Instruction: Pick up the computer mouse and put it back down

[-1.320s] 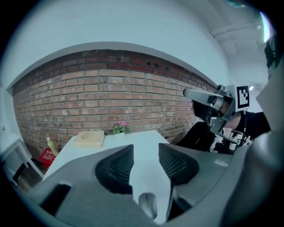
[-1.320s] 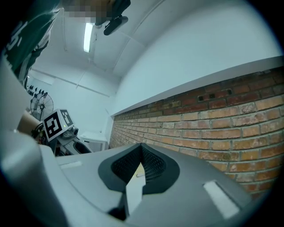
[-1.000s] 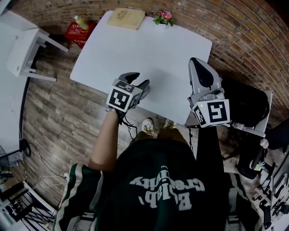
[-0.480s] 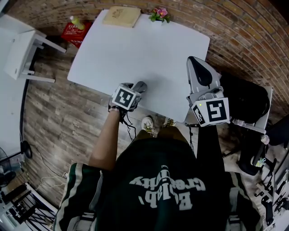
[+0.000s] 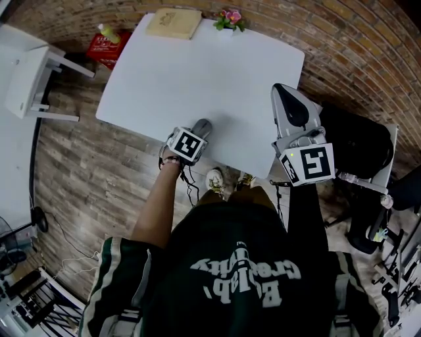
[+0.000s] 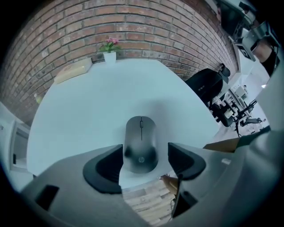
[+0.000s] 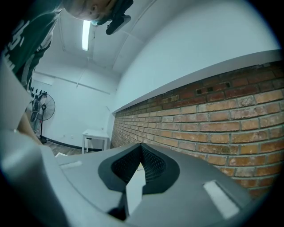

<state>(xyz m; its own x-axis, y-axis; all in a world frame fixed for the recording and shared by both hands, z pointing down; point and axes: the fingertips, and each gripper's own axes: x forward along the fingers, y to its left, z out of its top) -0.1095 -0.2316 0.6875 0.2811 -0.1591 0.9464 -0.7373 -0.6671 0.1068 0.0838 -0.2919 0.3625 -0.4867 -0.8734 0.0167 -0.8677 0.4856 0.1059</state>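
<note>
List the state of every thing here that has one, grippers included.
computer mouse: flat on the table, right way up, not gripped.
left gripper: open, jaws just been opening, computer mouse between them.
right gripper: shut, empty.
book: closed, lying flat.
flower pot: upright.

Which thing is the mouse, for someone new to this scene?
On the white table, look at the near edge, away from the book and flowers at the far edge. The mouse is the grey oval between the jaws of the left gripper, which have just been opening.
</note>
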